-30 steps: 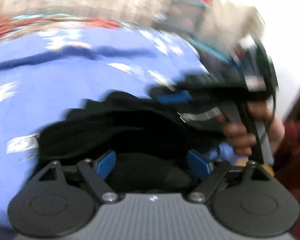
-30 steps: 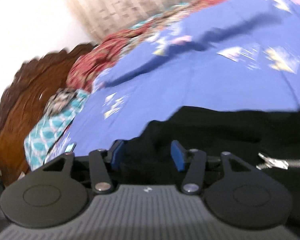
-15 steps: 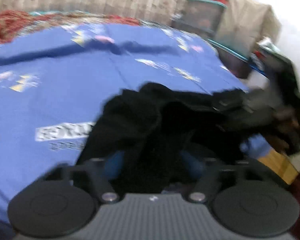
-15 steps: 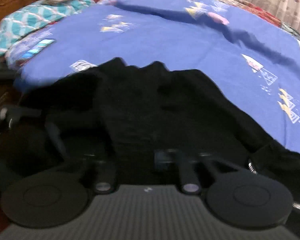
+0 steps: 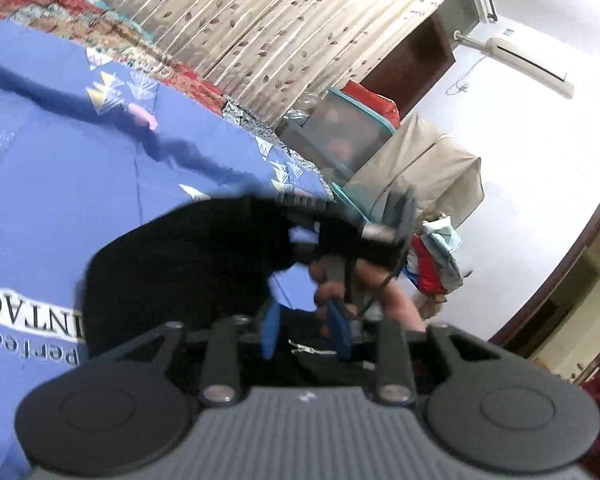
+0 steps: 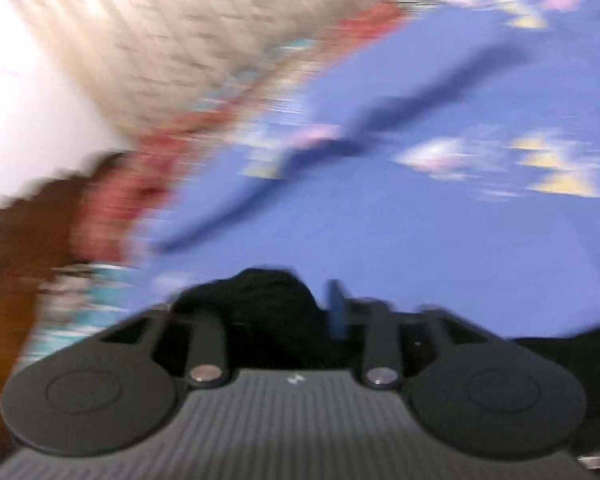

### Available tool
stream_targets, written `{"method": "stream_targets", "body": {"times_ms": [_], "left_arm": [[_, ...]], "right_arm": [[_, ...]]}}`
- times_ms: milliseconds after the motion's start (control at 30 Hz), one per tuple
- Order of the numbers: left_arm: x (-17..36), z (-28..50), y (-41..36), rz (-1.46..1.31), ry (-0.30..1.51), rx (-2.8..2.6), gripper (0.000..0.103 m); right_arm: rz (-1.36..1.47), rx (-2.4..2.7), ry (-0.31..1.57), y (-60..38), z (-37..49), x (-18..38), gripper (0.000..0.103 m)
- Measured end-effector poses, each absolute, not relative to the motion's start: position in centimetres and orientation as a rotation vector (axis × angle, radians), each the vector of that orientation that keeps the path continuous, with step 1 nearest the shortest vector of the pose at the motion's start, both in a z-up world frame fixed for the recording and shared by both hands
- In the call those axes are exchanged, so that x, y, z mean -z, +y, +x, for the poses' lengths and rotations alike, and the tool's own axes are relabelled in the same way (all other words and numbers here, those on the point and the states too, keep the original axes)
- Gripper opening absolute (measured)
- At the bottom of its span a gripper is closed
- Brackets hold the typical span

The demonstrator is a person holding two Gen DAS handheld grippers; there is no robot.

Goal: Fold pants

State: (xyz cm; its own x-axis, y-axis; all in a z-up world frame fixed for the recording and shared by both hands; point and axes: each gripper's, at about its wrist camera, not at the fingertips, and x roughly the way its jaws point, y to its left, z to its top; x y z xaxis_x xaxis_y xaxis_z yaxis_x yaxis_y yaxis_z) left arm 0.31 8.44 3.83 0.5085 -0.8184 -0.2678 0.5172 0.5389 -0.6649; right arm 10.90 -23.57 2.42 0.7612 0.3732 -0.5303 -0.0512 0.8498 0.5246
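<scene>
You are mid-lift: your left gripper [image 5: 306,332] looks half-open with the black pants [image 5: 180,272] bunched just ahead, your right gripper [image 6: 278,316] pinches them between its fingers; next, spread them flat on the blue bedsheet [image 5: 80,168].

A bed [image 5: 80,168] spread with a blue printed sheet [image 5: 52,208] carries black pants [image 5: 172,264] bunched near its edge, with a red patterned blanket [image 5: 112,36] heaped along the far side by the curtain.
</scene>
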Motion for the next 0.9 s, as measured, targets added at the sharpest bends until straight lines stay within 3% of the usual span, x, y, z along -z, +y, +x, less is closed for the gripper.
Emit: {"method": "stream_targets", "body": {"times_ms": [167,267,300,600,633,667,767,900], "left_arm": [[-1.6,1.1,11.0,-0.616,0.67,0.756,0.033],[-1.4,1.5,12.4,-0.652,0.684,0.718,0.033],[-1.3,1.5,12.6,-0.659,0.686,0.712,0.033],[-1.2,0.5,12.5,-0.659,0.71,0.691,0.04],[-1.1,0.5,12.5,-0.661,0.716,0.688,0.04],[-1.1,0.4,12.6,-0.662,0.72,0.684,0.04],[-1.1,0.5,12.9,-0.663,0.717,0.673,0.04],[-1.3,0.6,13.5,-0.682,0.707,0.658,0.04]], "right_arm": [[0.546,-0.234,0.69,-27.3,6.8,-0.8,0.054],[0.567,-0.315,0.682,-27.9,4.2,-0.6,0.074],[0.552,-0.322,0.691,-27.6,4.1,-0.2,0.076],[0.567,-0.321,0.84,-24.1,6.3,4.1,0.081],[0.54,-0.333,0.855,-23.2,6.1,4.1,0.068],[0.507,-0.341,0.875,-22.2,6.0,3.9,0.032],[0.456,-0.376,0.833,-20.4,5.3,1.8,0.02],[0.555,-0.521,0.683,-21.3,1.6,-3.4,0.02]]}}
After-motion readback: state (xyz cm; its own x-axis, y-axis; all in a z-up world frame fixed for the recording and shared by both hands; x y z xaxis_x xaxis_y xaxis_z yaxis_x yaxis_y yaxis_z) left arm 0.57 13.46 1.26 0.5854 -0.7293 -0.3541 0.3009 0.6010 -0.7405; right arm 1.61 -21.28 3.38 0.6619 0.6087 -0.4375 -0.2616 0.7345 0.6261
